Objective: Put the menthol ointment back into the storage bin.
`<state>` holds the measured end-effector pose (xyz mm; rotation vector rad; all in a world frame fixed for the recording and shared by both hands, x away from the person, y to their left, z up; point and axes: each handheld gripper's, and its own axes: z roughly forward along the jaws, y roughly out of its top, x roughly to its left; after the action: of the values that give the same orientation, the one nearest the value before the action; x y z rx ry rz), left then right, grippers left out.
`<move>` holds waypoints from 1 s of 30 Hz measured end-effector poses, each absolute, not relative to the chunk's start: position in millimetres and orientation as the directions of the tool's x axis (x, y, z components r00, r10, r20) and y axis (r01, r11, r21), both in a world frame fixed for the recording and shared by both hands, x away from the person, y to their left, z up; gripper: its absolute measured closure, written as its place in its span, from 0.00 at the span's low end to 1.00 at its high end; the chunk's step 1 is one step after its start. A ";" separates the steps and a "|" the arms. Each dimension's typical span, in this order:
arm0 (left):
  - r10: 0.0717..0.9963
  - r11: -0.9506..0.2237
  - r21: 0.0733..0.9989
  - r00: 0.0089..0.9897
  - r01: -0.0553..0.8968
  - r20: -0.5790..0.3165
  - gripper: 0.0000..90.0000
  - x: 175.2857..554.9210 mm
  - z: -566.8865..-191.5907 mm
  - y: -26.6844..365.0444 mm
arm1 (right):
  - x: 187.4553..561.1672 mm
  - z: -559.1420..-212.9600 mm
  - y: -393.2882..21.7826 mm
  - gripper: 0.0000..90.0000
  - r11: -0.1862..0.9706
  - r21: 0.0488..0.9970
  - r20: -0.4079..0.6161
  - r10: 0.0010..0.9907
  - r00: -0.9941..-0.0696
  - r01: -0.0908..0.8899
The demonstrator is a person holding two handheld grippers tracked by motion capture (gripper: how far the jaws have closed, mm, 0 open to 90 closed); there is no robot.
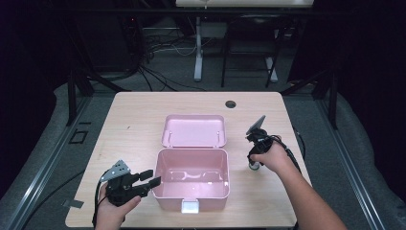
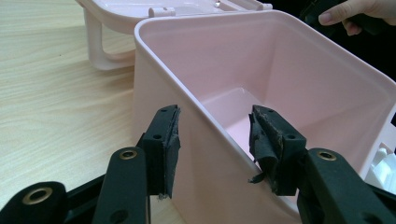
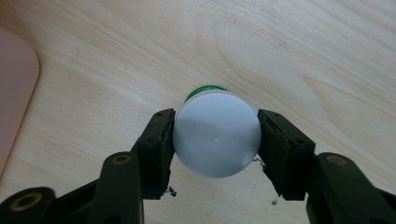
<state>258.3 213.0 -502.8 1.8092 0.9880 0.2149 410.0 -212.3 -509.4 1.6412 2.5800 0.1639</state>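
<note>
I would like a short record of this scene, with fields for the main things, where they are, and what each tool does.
Surface: light wooden table
Container: pink plastic box, open, inside looks empty
Lid: pink plastic lid, lies flat behind the box
Small item: round white-capped bottle with green body, stands on the table to the right of the box
Left tool: jaws open, one on each side of the box's near left wall, not pressing
Right tool: points down, jaws closed on the bottle cap
</note>
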 end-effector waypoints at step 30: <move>0.707 -0.144 0.838 0.647 0.526 -0.285 0.59 258.4 -502.6 213.2 | 410.4 -510.4 -210.9 0.56 0.433 0.128 -0.016 0.900 -0.435 0.892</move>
<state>258.4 213.2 -502.6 1.8090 0.9892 0.2141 410.4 -210.9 -510.4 1.6235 2.5893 0.1534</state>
